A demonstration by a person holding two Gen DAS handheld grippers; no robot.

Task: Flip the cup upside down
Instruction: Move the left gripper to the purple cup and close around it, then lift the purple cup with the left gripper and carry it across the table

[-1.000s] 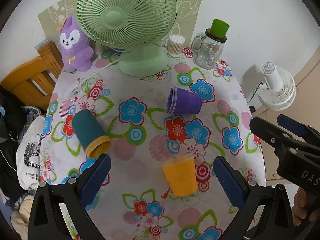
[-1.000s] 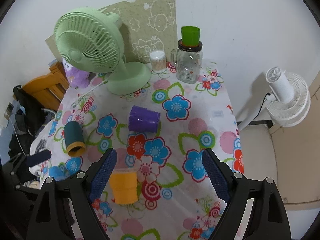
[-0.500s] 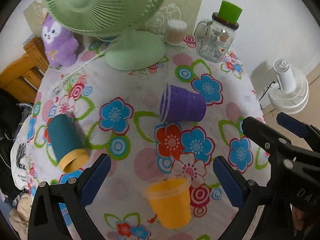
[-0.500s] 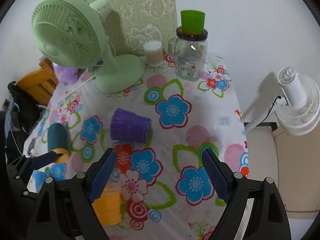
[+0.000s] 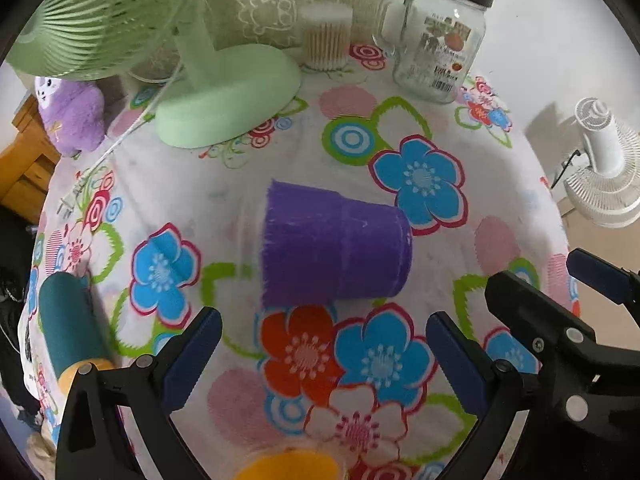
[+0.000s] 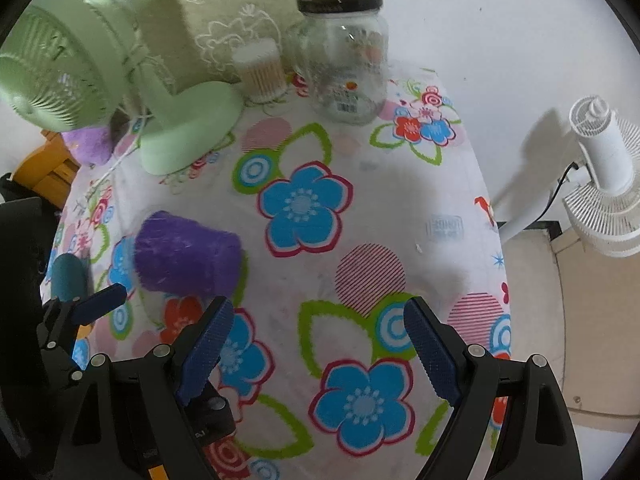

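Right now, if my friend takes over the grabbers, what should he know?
Left gripper: open, empty, just short of the purple cup.
Right gripper: open, empty, over bare tablecloth.
Purple cup lies on its side; so does the teal cup. The orange cup is at the near edge, pose unclear.
Done: no flip visible.
Left: grasp a cup and set it rim-down.

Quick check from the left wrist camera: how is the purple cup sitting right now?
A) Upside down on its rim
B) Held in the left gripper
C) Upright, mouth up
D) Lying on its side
D: the purple cup lies on its side on the floral tablecloth, wide rim toward the left of the view, ahead of the open left gripper, which is not touching it.
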